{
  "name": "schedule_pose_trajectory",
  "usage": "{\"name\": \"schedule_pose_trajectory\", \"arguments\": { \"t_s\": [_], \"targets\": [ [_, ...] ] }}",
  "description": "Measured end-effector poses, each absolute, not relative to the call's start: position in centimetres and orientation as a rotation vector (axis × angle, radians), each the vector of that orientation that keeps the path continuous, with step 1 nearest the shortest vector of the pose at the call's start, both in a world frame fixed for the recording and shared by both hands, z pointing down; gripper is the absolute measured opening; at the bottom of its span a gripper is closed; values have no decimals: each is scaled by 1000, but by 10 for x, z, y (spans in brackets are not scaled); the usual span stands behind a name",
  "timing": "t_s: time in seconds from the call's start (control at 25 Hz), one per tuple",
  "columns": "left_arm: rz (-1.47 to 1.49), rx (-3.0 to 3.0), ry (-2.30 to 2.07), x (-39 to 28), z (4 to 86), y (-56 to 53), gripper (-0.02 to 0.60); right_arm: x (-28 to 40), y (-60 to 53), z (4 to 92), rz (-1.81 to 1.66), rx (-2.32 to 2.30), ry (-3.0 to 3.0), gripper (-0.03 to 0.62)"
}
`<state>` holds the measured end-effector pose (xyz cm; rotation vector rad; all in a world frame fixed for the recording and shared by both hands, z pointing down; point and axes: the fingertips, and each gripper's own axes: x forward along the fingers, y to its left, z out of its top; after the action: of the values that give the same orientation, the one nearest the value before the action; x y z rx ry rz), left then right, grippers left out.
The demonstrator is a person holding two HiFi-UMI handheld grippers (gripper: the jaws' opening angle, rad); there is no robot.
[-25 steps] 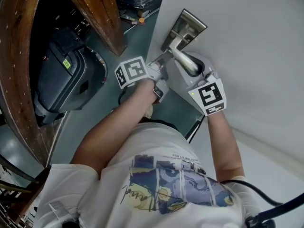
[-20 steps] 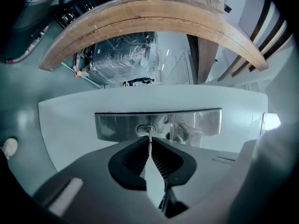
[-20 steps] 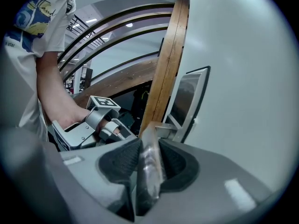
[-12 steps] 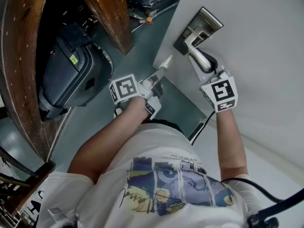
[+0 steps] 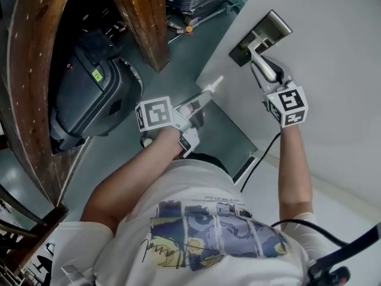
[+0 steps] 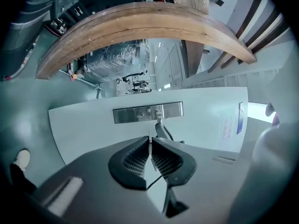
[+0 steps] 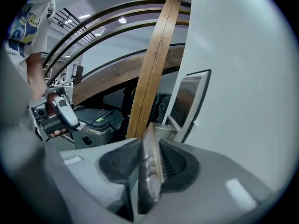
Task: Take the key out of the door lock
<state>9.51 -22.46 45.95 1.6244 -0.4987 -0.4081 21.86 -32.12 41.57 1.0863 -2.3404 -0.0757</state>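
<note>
Left gripper (image 6: 150,141) is clenched on a thin sliver, apparently the key (image 6: 150,152), well clear of the lock plate (image 6: 174,110) at 12 o'clock. Right gripper (image 7: 149,141) grasps the door handle (image 7: 148,174) and should steady the door. Withdraw the key straight back: the wooden beam (image 5: 143,22) stands at 10 o'clock, with open floor (image 5: 184,52) between.

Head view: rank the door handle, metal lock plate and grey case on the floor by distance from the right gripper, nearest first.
1. door handle: clamped in the right gripper.
2. metal lock plate: just past the handle, on the door.
3. grey case: far left, down on the floor.
</note>
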Motion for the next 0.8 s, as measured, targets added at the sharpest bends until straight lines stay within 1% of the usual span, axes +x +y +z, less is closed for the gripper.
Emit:
{"name": "schedule_pose_trajectory", "arguments": {
  "t_s": [0.36,0.56,0.8],
  "targets": [
    [-344,1683,-465,80,458,-216,25,224,-322,418,-62,1111,-2340,131],
    [-337,1692,-426,77,452,-212,25,234,-319,414,-38,1150,-2312,170],
    [-298,1717,-393,77,447,-209,25,246,-306,404,-3,1200,-2304,193]
  ]
}}
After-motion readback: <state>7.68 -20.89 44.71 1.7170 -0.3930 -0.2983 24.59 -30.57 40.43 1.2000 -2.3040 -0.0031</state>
